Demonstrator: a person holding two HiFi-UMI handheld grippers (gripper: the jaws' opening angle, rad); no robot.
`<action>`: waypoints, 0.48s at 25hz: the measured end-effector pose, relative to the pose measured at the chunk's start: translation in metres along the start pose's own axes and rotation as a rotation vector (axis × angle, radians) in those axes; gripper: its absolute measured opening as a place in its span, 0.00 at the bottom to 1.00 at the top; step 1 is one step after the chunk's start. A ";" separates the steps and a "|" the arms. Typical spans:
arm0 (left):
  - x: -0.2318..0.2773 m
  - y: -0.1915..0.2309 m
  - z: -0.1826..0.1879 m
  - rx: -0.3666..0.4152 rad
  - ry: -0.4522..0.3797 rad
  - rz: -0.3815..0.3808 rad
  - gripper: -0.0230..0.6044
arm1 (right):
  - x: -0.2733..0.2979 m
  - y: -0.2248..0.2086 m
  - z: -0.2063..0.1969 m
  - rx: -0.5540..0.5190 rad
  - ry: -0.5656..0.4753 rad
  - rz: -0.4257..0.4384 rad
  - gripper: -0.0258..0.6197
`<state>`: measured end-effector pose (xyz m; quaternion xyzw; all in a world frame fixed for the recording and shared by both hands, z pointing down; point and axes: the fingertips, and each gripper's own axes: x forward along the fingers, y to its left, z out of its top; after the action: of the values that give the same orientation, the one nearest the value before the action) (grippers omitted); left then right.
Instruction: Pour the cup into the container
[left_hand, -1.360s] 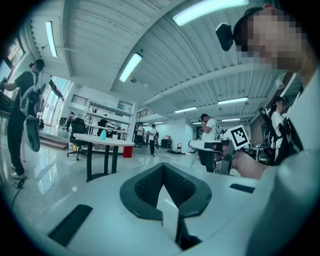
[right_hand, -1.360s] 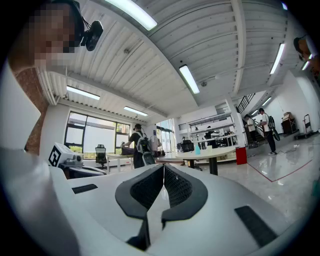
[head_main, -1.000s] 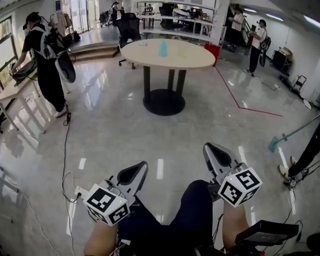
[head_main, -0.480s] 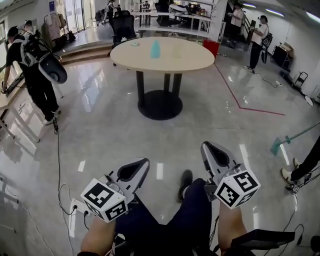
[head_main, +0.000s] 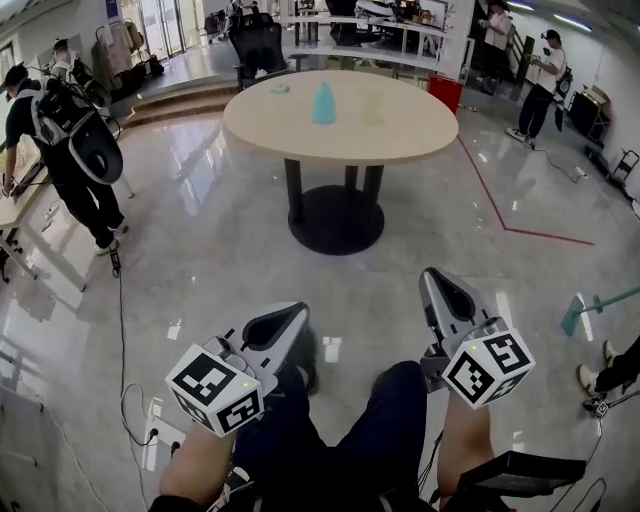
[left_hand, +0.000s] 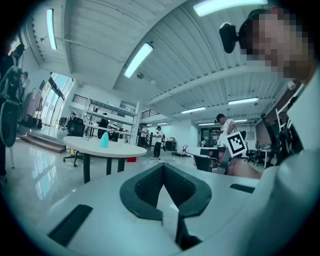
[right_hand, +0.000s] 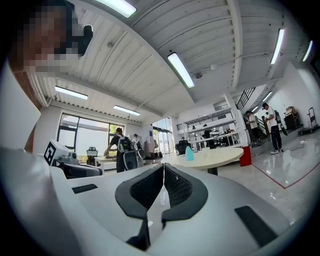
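As it rests on the table (head_main: 300, 137), the cup (head_main: 323, 103) stands upright.

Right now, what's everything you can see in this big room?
Round table: one, beige top, black foot, middle of floor ahead.
Teal vessel: one, on the table.
Pale clear vessel: one, on the table, right of the teal one.
Small teal item: one, table's far left edge, too small to tell.
Office chair: one, black, behind the table.
Red bin: one, beyond the table's right side.
Person with backpack: one, dark clothes, left.
Standing people: two, far right.
Floor cable: one, black, left.
Legs: two, dark trousers, bottom.
Left tongs: one, white, shut, empty.
Right tongs: one, white, shut, empty.
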<state>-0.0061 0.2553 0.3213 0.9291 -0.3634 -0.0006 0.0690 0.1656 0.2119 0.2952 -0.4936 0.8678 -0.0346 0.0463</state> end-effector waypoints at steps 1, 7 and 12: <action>0.003 0.014 0.004 -0.001 0.001 0.010 0.04 | 0.014 0.001 0.001 0.002 0.002 0.009 0.05; 0.057 0.067 0.032 -0.018 -0.052 -0.016 0.04 | 0.073 -0.021 0.011 -0.055 0.037 0.032 0.05; 0.132 0.123 0.031 0.015 -0.035 -0.059 0.04 | 0.147 -0.067 0.001 -0.062 0.023 0.030 0.05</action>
<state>0.0063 0.0730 0.3124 0.9397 -0.3370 -0.0160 0.0555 0.1484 0.0507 0.2943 -0.4814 0.8762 -0.0125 0.0215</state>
